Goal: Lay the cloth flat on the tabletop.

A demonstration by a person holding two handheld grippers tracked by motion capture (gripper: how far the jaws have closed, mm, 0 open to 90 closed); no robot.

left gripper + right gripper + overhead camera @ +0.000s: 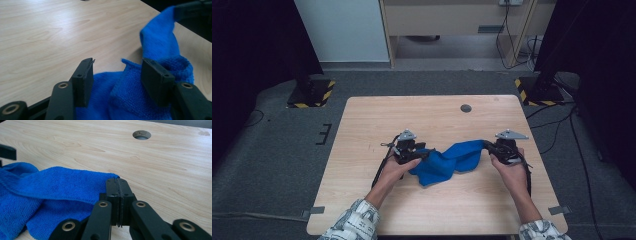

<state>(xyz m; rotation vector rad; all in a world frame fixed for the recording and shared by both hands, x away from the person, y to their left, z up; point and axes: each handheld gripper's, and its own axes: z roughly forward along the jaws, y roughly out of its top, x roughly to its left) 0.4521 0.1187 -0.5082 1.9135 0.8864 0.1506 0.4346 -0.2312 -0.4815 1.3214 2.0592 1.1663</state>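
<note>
A crumpled blue cloth (pixel 452 160) lies on the wooden table (pixel 412 115) between my two grippers. My left gripper (pixel 424 154) sits at the cloth's left end. In the left gripper view its jaws (pixel 117 65) stand apart, with a fold of the cloth (pixel 130 95) lying loose between them and not pinched. My right gripper (pixel 488 145) is at the cloth's right end, and its jaws (pixel 117 181) are pressed together on a corner of the cloth (pixel 62 185). From that corner the cloth rises in a twisted band (pixel 155 42).
A round cable hole (pixel 466 108) is set in the table near its far edge, ahead of the right gripper (pixel 141 134). Bare wood spreads around the cloth. Black stands with yellow-striped feet (pixel 312 95) rest on the floor beyond both far corners.
</note>
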